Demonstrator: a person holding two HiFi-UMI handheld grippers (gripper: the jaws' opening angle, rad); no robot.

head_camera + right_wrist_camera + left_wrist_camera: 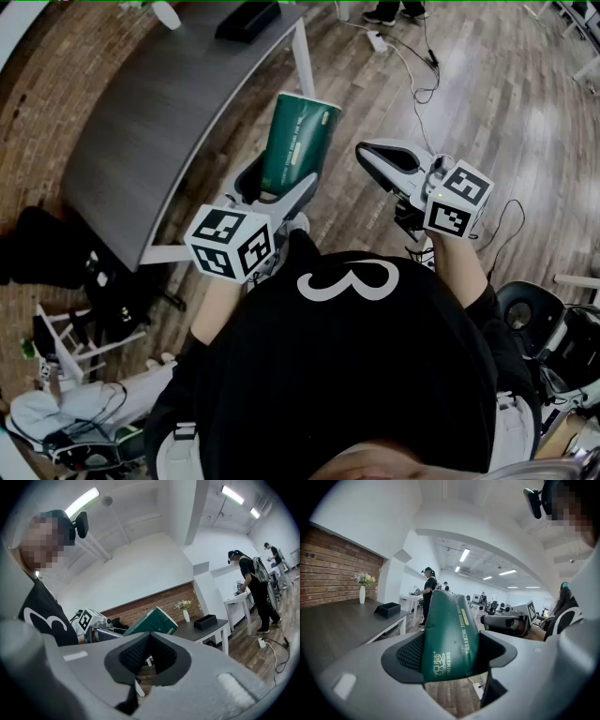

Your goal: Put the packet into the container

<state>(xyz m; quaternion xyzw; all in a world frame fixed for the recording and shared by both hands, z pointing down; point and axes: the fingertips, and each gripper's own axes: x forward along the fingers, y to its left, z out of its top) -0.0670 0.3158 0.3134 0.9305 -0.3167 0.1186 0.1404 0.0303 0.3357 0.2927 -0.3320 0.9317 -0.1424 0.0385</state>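
A dark green packet [298,141] with pale lettering stands upright between the jaws of my left gripper [279,187], which is shut on its lower part. In the left gripper view the packet [450,634] fills the gap between the pads. A black open container [248,19] sits at the far end of the dark grey table [159,122]; it also shows as the box [389,610] beyond the packet. My right gripper [377,156] hovers to the right of the packet, holding nothing, its pads [140,656] meeting. From the right gripper view I see the packet [152,622] and the container [205,621].
A white vase of flowers [362,592] stands on the table near the brick wall. Cables and a power strip [380,39] lie on the wooden floor. People stand at a white desk [427,595] in the background. A black chair [520,314] is at my right.
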